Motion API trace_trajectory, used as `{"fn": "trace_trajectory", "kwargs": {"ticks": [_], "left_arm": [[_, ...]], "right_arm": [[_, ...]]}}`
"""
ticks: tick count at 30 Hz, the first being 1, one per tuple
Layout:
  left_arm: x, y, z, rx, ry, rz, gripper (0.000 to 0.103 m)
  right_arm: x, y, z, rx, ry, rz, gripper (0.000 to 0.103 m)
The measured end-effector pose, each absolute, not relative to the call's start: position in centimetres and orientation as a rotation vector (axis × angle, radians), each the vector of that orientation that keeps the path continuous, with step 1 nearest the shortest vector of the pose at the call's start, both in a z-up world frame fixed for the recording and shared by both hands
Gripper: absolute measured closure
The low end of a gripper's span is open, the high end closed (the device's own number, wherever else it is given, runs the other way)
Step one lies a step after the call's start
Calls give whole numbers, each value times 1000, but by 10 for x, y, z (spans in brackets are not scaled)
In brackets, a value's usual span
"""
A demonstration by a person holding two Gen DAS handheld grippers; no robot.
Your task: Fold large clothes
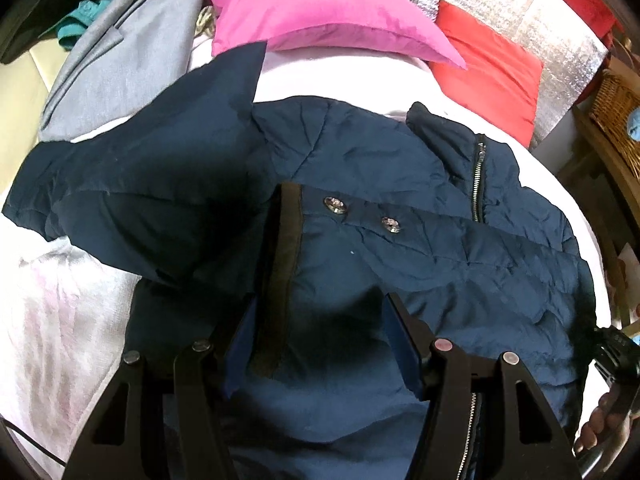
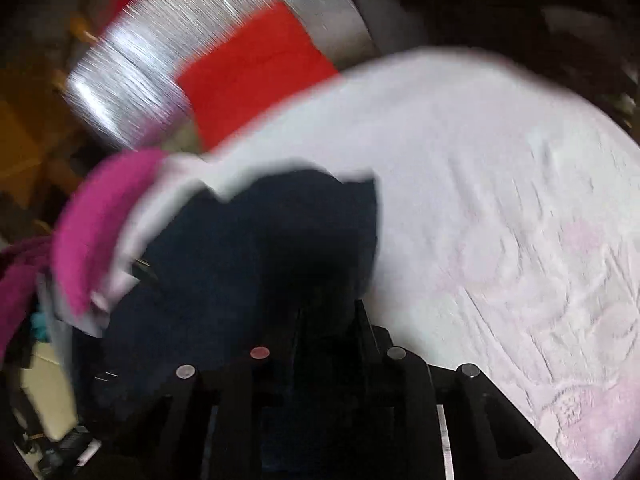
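L claw (image 1: pixel 320 340) wide open, pointed down – R claw (image 2: pixel 328 320) nearly closed, blurred, grip unclear.

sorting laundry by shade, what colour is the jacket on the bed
Navy blue jacket, clearest in the left wrist view.

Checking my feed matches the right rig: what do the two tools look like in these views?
The left tool has black angular link arms with round silver rivets and one pinkish rivet, plus flat blue pads inside its fingers. The right tool, blurred, shows the same black frame, silver rivets and one reddish rivet; its pad colour is not discernible. A bare hand shows at the left view's edge.
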State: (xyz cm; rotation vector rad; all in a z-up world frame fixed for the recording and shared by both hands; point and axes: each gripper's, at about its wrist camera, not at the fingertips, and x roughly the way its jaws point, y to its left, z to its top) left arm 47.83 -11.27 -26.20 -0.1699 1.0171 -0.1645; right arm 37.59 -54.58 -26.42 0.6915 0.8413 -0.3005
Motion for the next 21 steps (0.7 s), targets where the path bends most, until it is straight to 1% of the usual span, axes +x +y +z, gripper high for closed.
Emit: {"fn": "trace_trajectory", "kwargs": {"ticks": [2, 3, 4, 5, 6, 9, 12, 17, 21], "left_arm": [[475, -111, -256, -168, 993, -167, 40], [474, -109, -253, -173, 982, -168, 40], [472, -106, -249, -183, 968, -171, 39], [471, -103, -246, -195, 958, -173, 39], [469, -98, -242, -212, 947, -176, 39], [463, -84, -232, -261, 905, -188, 39], [456, -63, -218, -311, 833, -183, 38], [450, -13, -206, -438, 746, -100, 27], [463, 39, -223, -570, 771, 4, 26]], "right_arm": [[374, -545, -256, 690, 831, -308, 74], [373, -544, -250, 683, 828, -317, 63], [369, -541, -242, 675, 803, -336, 40], [363, -541, -235, 662, 774, -368, 30], [357, -540, -226, 633, 740, -415, 25], [345, -528, -205, 559, 662, -462, 25], [337, -507, -187, 529, 588, -388, 25], [346, -463, -183, 538, 592, -190, 25], [355, -435, -192, 555, 630, -54, 26]]}}
